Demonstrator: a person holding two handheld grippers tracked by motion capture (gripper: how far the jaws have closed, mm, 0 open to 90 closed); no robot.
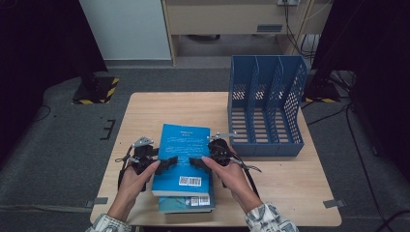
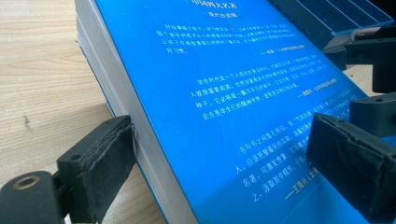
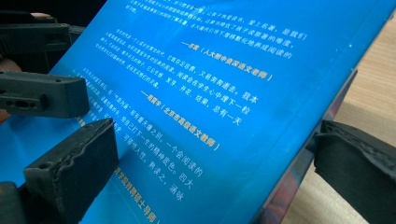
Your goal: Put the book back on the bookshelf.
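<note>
Jaws of left gripper and right gripper: both spread wide, straddling opposite long edges of blue book, not yet clamped. Book: top of 2 stacked on desk; likely stiff, heavy, glossy; grip at edges. Blue file rack adjacent.

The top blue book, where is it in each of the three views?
High view: top blue book at table centre, between both tongs, lying on another book.
Left gripper view: it spans the middle and right, page edge facing left.
Right gripper view: its cover covers most of the frame.
Shared landmark: the white text on its cover.
</note>
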